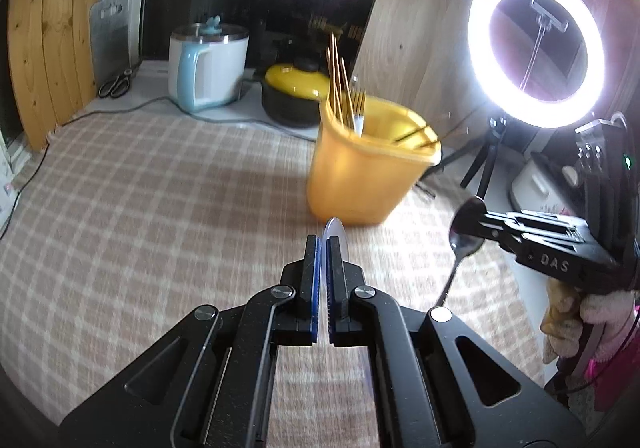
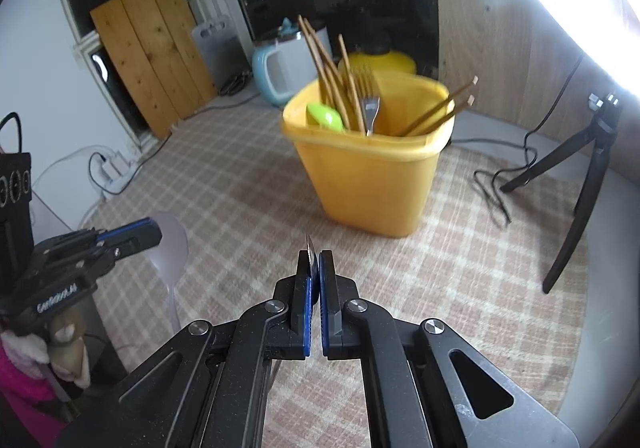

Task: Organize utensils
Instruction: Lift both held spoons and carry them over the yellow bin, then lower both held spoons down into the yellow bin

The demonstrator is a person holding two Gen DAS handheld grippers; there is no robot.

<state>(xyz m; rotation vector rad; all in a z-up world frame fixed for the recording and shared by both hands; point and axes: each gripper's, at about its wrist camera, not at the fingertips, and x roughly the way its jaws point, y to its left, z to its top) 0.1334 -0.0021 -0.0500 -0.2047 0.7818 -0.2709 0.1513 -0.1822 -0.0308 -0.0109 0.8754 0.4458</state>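
Left gripper [image 1: 323, 244] is clenched on a clear plastic spoon [image 2: 170, 244], held above the checked cloth [image 1: 160, 188]. The yellow bin [image 2: 372, 172] stands far centre. Right gripper [image 2: 315, 260] grasps a metal spoon [image 1: 464, 236].

left tool [image 1: 323, 248] grips clear spoon [image 1: 335, 234] (yellow holder [image 1: 360, 184] ahead)

Black linkage grippers carry blue-lined fingers [image 1: 313, 288] and silver pivot screws [image 1: 283, 291]; one body reads "DAS". Fuzzy cream glove [image 1: 576, 324], pink sleeve [image 2: 20, 388].
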